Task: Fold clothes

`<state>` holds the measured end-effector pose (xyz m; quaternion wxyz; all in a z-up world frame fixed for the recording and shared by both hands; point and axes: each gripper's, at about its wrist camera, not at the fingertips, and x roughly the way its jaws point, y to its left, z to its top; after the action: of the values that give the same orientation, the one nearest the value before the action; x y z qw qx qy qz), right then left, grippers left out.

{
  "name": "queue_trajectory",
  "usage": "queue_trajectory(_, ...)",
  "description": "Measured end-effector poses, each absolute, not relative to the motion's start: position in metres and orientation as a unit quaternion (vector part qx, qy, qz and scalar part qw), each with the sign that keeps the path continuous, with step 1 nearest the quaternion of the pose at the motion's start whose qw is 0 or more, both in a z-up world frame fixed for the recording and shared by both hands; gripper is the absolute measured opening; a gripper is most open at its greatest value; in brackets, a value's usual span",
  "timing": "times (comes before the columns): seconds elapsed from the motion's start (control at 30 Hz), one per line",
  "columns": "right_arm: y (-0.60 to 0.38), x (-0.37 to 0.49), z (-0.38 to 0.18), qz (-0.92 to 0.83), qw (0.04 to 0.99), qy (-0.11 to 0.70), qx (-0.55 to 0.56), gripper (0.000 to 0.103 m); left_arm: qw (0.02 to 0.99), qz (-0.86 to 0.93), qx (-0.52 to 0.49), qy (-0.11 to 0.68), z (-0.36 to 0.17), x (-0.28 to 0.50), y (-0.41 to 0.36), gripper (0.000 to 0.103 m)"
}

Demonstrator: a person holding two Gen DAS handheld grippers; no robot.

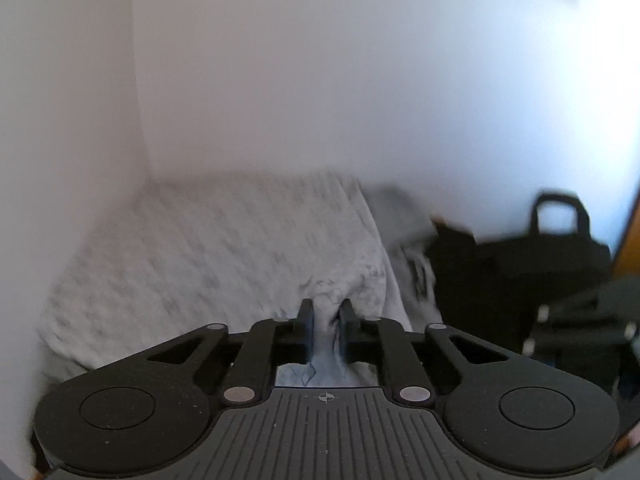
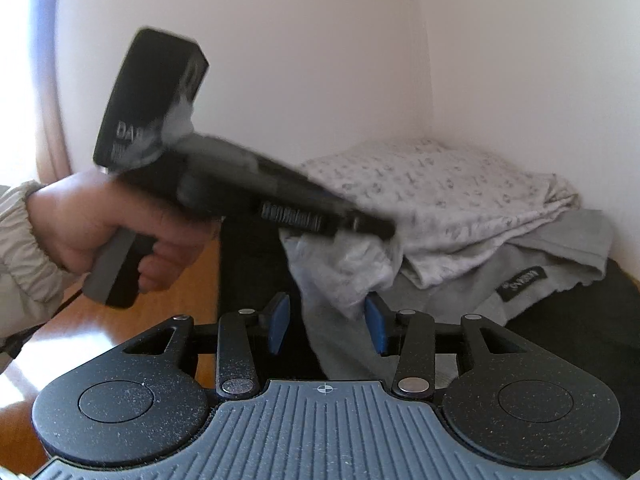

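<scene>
Clothes piled in the room's corner, my left claw pinching the top one.

The white patterned garment (image 2: 448,200) lies uppermost on the pile against the white wall (image 1: 360,60), over a grey garment (image 2: 532,256) with a dark label. A black bag (image 1: 520,272) stands just beside the pile. My left claw (image 1: 326,320) is pressed together on a bunched fold at that white garment's near edge. My right claw (image 2: 328,320) stands spread, its blue pads either side of hanging cloth without pressing on it. My left hand (image 2: 100,228) grips the left tool's handle.
</scene>
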<state>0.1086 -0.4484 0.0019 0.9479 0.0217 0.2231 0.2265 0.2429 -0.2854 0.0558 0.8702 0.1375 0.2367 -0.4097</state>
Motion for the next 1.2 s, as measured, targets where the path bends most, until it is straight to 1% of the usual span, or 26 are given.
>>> queue_trajectory(0.1, -0.448, 0.113, 0.005, 0.234, 0.948, 0.214, 0.028, 0.042, 0.873, -0.417, 0.12, 0.222, 0.07, 0.244, -0.28, 0.005)
queue_trajectory(0.2, -0.454, 0.121, 0.012, 0.234, 0.951, 0.197, 0.048, 0.043, 0.879, -0.415, 0.101, 0.212, 0.082, 0.246, -0.276, 0.005)
queue_trajectory(0.23, -0.456, 0.124, 0.015, 0.232, 0.952, 0.191, 0.056, 0.044, 0.88, -0.416, 0.091, 0.212, 0.085, 0.248, -0.275, 0.0)
queue_trajectory(0.3, -0.459, 0.132, 0.019, 0.23, 0.95, 0.197, 0.072, 0.049, 0.878, -0.417, 0.088, 0.217, 0.089, 0.25, -0.276, 0.0)
queue_trajectory(0.4, -0.461, 0.14, 0.017, 0.231, 0.944, 0.218, 0.083, 0.05, 0.877, -0.41, 0.113, 0.224, 0.087, 0.25, -0.284, 0.0)
queue_trajectory(0.43, -0.461, 0.14, 0.014, 0.232, 0.942, 0.227, 0.083, 0.05, 0.875, -0.41, 0.118, 0.228, 0.085, 0.249, -0.286, 0.001)
queue_trajectory(0.47, -0.461, 0.14, 0.011, 0.234, 0.94, 0.235, 0.082, 0.05, 0.873, -0.41, 0.123, 0.233, 0.083, 0.248, -0.289, 0.005)
queue_trajectory(0.5, -0.462, 0.138, 0.007, 0.232, 0.939, 0.241, 0.079, 0.05, 0.871, -0.41, 0.129, 0.238, 0.081, 0.248, -0.291, 0.017)
queue_trajectory(0.53, -0.462, 0.134, 0.002, 0.229, 0.939, 0.245, 0.073, 0.05, 0.869, -0.41, 0.134, 0.243, 0.079, 0.247, -0.294, 0.033)
queue_trajectory(0.57, -0.462, 0.131, -0.001, 0.226, 0.94, 0.245, 0.071, 0.05, 0.865, -0.413, 0.148, 0.243, 0.075, 0.244, -0.3, 0.042)
queue_trajectory(0.6, -0.462, 0.128, -0.003, 0.224, 0.941, 0.243, 0.071, 0.05, 0.861, -0.414, 0.165, 0.244, 0.071, 0.242, -0.309, 0.054)
queue_trajectory(0.63, -0.463, 0.127, -0.005, 0.222, 0.942, 0.243, 0.07, 0.05, 0.856, -0.416, 0.183, 0.246, 0.067, 0.239, -0.318, 0.057)
queue_trajectory(0.73, -0.461, 0.122, -0.008, 0.218, 0.943, 0.242, 0.072, 0.052, 0.839, -0.412, 0.239, 0.263, 0.053, 0.236, -0.346, 0.059)
queue_trajectory(0.8, -0.46, 0.121, -0.009, 0.217, 0.943, 0.241, 0.074, 0.052, 0.831, -0.397, 0.28, 0.272, 0.041, 0.237, -0.359, 0.059)
queue_trajectory(0.83, -0.46, 0.121, -0.009, 0.216, 0.943, 0.24, 0.075, 0.052, 0.83, -0.388, 0.295, 0.271, 0.036, 0.237, -0.363, 0.055)
queue_trajectory(0.87, -0.46, 0.121, -0.009, 0.217, 0.943, 0.239, 0.077, 0.052, 0.829, -0.386, 0.302, 0.269, 0.034, 0.237, -0.364, 0.048)
queue_trajectory(0.9, -0.46, 0.122, -0.009, 0.22, 0.943, 0.238, 0.078, 0.052, 0.832, -0.385, 0.298, 0.265, 0.034, 0.239, -0.362, 0.03)
queue_trajectory(0.93, -0.461, 0.123, -0.008, 0.223, 0.943, 0.235, 0.08, 0.052, 0.837, -0.384, 0.287, 0.262, 0.036, 0.24, -0.358, 0.024)
queue_trajectory(0.97, -0.461, 0.125, -0.006, 0.226, 0.943, 0.232, 0.081, 0.052, 0.842, -0.386, 0.27, 0.261, 0.04, 0.243, -0.353, 0.021)
queue_trajectory(1.0, -0.461, 0.127, -0.004, 0.229, 0.942, 0.229, 0.084, 0.052, 0.847, -0.388, 0.258, 0.257, 0.044, 0.244, -0.349, 0.013)
queue_trajectory(1.03, -0.461, 0.13, -0.002, 0.233, 0.942, 0.226, 0.087, 0.051, 0.85, -0.39, 0.247, 0.253, 0.048, 0.245, -0.345, 0.006)
queue_trajectory(1.2, -0.461, 0.148, 0.009, 0.234, 0.943, 0.215, 0.1, 0.051, 0.86, -0.399, 0.205, 0.241, 0.062, 0.25, -0.331, 0.005)
